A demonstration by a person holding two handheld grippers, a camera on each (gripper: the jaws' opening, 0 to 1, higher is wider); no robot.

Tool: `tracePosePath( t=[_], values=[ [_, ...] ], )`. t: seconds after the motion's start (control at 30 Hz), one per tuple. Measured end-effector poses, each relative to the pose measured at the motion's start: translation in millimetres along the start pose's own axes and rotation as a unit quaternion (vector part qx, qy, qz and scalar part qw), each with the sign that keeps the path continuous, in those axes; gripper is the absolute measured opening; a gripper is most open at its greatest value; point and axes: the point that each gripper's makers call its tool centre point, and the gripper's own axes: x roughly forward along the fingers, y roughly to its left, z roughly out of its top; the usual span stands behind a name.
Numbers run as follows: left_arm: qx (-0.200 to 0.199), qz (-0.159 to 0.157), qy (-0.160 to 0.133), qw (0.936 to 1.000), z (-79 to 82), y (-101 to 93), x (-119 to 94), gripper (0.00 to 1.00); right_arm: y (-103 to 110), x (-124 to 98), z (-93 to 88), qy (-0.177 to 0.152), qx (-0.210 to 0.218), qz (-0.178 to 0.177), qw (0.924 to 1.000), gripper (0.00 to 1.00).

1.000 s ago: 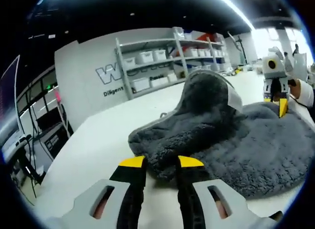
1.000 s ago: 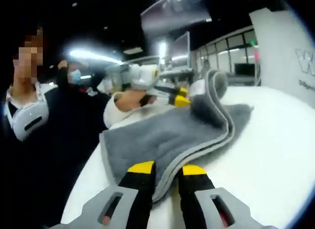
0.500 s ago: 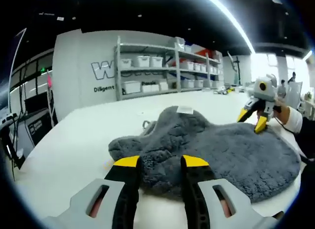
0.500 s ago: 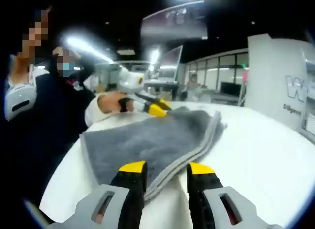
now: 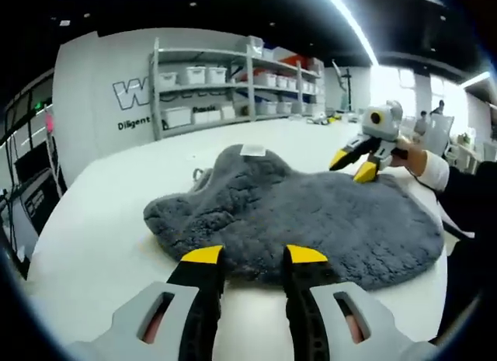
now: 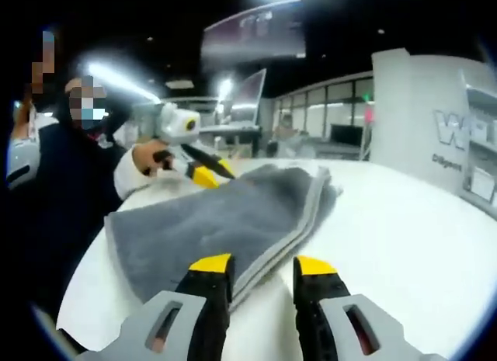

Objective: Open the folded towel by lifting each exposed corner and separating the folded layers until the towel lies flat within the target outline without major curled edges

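A grey fluffy towel [image 5: 311, 213] lies spread on the white table [image 5: 101, 237], with a white label [image 5: 252, 150] at its far edge. My left gripper [image 5: 253, 256] is open at the towel's near edge, with nothing between its jaws. The right gripper [image 5: 352, 165] hovers open just above the towel's far right part. In the right gripper view the towel [image 6: 210, 221] shows a lighter hem, and my right gripper [image 6: 261, 265] is open at that hem. Across the towel, the left gripper [image 6: 211, 173] hangs open in a hand.
A shelf rack [image 5: 225, 89] with white bins stands against the lettered wall behind the table. A person in dark clothes [image 6: 46, 190] stands at the table's rounded edge [image 6: 85, 291]. Monitors [image 6: 248, 93] stand further back. Bare tabletop lies right of the towel [image 6: 404, 229].
The fold that stood raised over the towel has come down, and the towel now lies spread. The right gripper has lifted off the towel with its jaws apart. Both cameras have shifted.
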Motion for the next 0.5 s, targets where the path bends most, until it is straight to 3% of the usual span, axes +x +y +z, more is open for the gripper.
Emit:
tracePosePath(
  t=[0.27,0.37,0.5],
  values=[
    [0.027,-0.03,0.041,0.9983,-13.7,-13.5,-7,0.29,9,4,-5.4,0.007,0.015,0.014,0.9998,0.22],
    [0.028,-0.031,0.042,0.9982,-15.0,-15.1,-7,0.28,18,8,-12.9,0.021,0.054,0.032,0.9978,0.2],
    [0.022,-0.036,0.042,0.9982,-18.8,-15.5,-2,0.28,20,9,-14.9,0.031,0.07,0.03,0.9966,0.17]
  ],
)
